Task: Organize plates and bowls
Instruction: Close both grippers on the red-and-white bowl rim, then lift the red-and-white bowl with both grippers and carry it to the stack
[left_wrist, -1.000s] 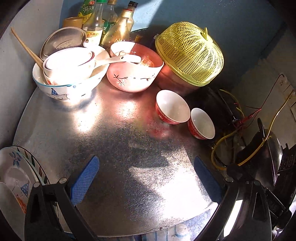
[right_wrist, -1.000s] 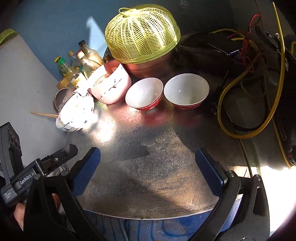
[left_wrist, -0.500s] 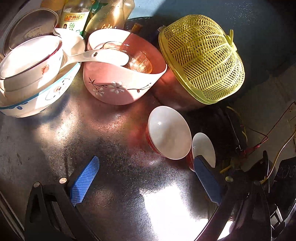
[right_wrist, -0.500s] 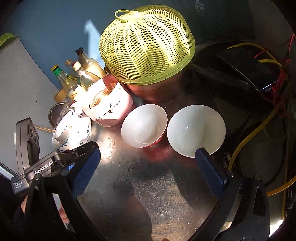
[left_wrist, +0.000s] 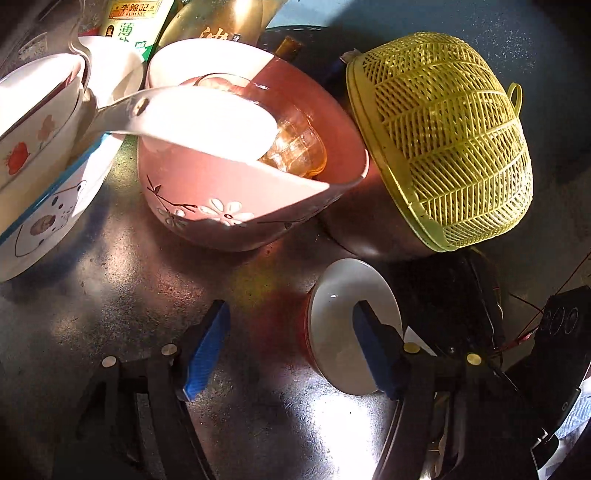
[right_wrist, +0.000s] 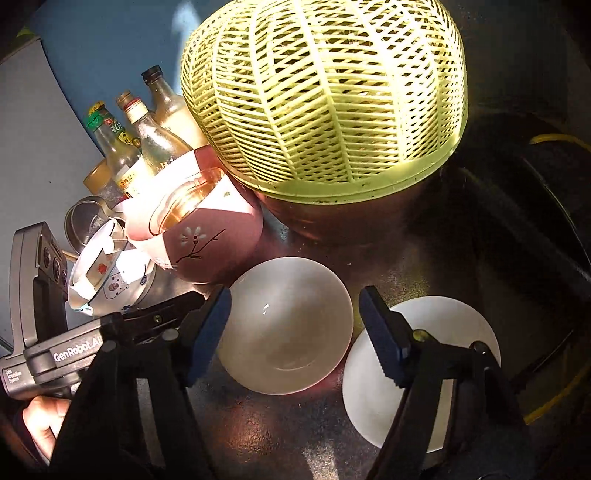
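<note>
Sunlight falls across a metal tabletop (left_wrist: 122, 295) where two small red bowls with white insides sit side by side in front of a yellow mesh food cover (right_wrist: 325, 92) and a pink flowered bowl (left_wrist: 236, 206). Left gripper (left_wrist: 291, 347), jaws just narrowed yet not pinching, straddles the rim of the nearer red bowl (left_wrist: 332, 325), one blue pad inside it. Right gripper (right_wrist: 295, 325), likewise just narrowed and unclamped, brackets that bowl, its right finger over the second red bowl (right_wrist: 454, 332).
</note>
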